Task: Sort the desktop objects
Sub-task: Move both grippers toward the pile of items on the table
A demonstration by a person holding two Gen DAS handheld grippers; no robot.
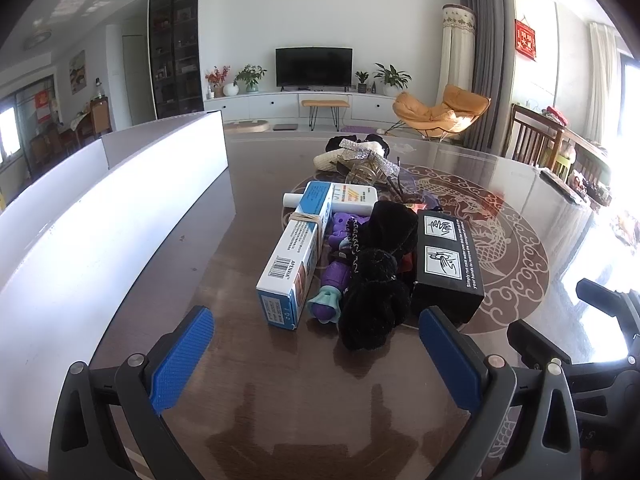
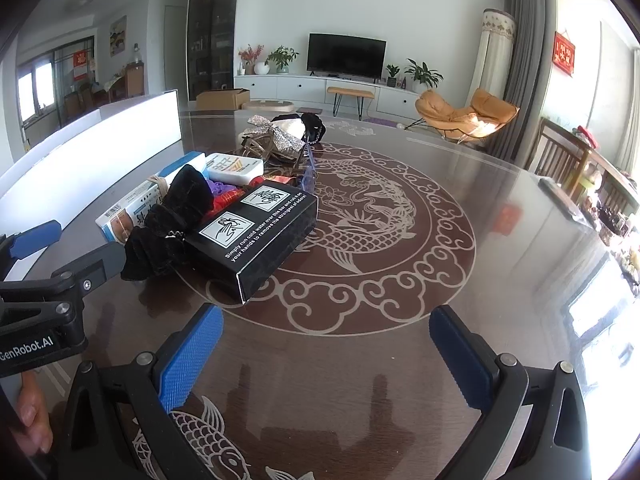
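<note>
The objects to be sorted lie in one pile near the middle of the worktop [image 1: 248, 380]. The pile includes a blue-and-white carton [image 1: 294, 258], a purple toy [image 1: 334, 280], a black velvet scrunchie [image 1: 376, 276], a black printed box [image 1: 448, 256] and a white bottle [image 1: 352, 199]. Behind these lie a silver glitter bow [image 1: 360, 152] and further hair accessories. A white divided container [image 1: 116, 184] stands along the left edge of the worktop; no objects are visible in it.

Judged status: sorting has not begun; every item remains to be placed.

The left claw [image 1: 316, 356] is spread wide and empty, just short of the pile. The right claw [image 2: 324, 356] is likewise wide and empty, over bare surface beside the black box.

The worktop is dark, glossy and inlaid with a fish motif. Beyond it is a living room with a television [image 1: 314, 66] and an orange lounge chair [image 1: 440, 110].
</note>
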